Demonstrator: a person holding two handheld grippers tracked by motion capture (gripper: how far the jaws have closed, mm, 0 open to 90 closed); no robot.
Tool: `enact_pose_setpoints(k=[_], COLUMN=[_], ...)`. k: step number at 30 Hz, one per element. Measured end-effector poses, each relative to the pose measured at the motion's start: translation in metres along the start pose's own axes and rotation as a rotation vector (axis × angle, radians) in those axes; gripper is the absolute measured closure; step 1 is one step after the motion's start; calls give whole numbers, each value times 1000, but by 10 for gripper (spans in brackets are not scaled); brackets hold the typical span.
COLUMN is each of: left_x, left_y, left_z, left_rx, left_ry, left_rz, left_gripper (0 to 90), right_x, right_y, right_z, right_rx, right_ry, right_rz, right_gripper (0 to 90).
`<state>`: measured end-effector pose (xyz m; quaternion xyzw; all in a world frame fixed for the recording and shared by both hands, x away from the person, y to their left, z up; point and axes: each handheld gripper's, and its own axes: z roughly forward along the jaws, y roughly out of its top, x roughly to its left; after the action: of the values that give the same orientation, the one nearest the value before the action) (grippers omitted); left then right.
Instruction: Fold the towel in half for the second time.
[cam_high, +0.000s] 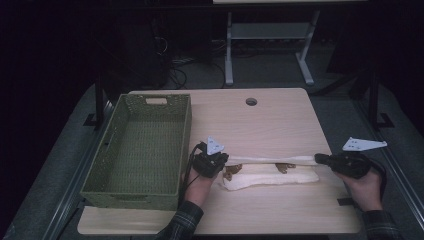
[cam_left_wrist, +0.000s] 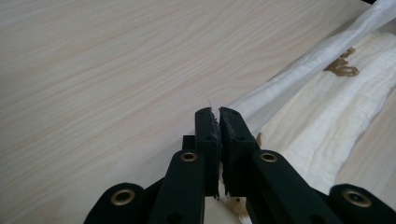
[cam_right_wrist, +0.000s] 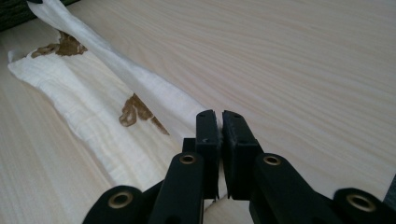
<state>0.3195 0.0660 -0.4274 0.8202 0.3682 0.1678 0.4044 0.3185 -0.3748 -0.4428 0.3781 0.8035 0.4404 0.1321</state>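
1. White towel (cam_high: 270, 175) with brown markings, lying on the near half of the table (cam_high: 260, 120), stretched left to right between the two grippers.
2. Far edge of the towel pulled taut into a thin raised band from one gripper to the other; rest of the cloth resting flat and crumpled on the table just below that band.
3. Brown motifs visible at two spots: one near the left end, one around the middle, partly tucked under the taut edge.
4. Left gripper (cam_high: 216, 161) at the towel's left end, jaws closed tight on the corner of the cloth; in the left gripper view (cam_left_wrist: 218, 122), a sliver of white fabric pinched between the pads, band running away to the upper right.
5. Right gripper (cam_high: 322, 160) at the towel's right end, jaws likewise clamped on the cloth's edge; in the right gripper view (cam_right_wrist: 218, 122), band leading off to the upper left from the closed pads.
6. Each gripper held in a hand, checked sleeves entering from the bottom of the high view.
7. Green woven basket (cam_high: 112, 165) standing on the left part of the table, just beside the left gripper, apart from the towel.
8. Round cable hole (cam_high: 251, 101) near the table's far edge.
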Motion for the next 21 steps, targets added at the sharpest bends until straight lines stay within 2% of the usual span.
enact_pose_setpoints(k=[4,14,21], left_x=[-4,-16,-23], left_y=[-4,-14,-21], left_z=[-2,-12,-16], left_rx=[9,32,59], left_ry=[-9,-43,-65], left_rz=[1,16,14], left_gripper=[859,858,858], right_x=[3,7,13], right_y=[-5,-12,-16], right_z=[0,-5,-8], right_rx=[21,33,45], right_ry=[5,14,11], right_rz=[3,2,-18], right_gripper=[852,849,849])
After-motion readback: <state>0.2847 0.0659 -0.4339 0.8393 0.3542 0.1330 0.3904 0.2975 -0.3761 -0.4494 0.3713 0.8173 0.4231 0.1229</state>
